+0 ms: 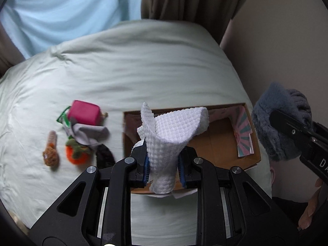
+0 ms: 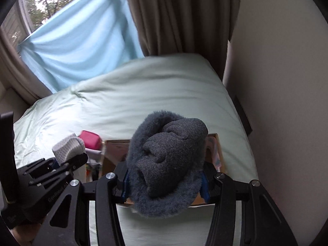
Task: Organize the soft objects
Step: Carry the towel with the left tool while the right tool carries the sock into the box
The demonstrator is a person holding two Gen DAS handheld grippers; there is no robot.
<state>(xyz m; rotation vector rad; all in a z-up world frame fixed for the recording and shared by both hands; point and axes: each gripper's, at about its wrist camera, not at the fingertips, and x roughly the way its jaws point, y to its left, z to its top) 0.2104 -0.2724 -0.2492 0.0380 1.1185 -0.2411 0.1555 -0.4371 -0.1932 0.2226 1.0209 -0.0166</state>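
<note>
My left gripper (image 1: 164, 162) is shut on a white waffle-weave cloth (image 1: 172, 131), held above the near edge of an open cardboard box (image 1: 215, 143) on the bed. My right gripper (image 2: 165, 176) is shut on a grey fuzzy knitted item (image 2: 168, 153), held above the same box (image 2: 110, 153). The grey item also shows at the right of the left wrist view (image 1: 280, 123). The white cloth also shows in the right wrist view (image 2: 68, 147). A pile left of the box holds a pink cube (image 1: 84, 112), a grey cloth (image 1: 90, 133), an orange plush (image 1: 76, 153) and a brown knitted toy (image 1: 51, 149).
The bed has a pale green cover (image 1: 133, 65). A brown curtain (image 1: 184, 0) and a light blue sheet (image 1: 61, 10) hang behind it. A beige wall (image 2: 276, 82) runs close along the right side. A striped paper (image 1: 244, 131) lies inside the box.
</note>
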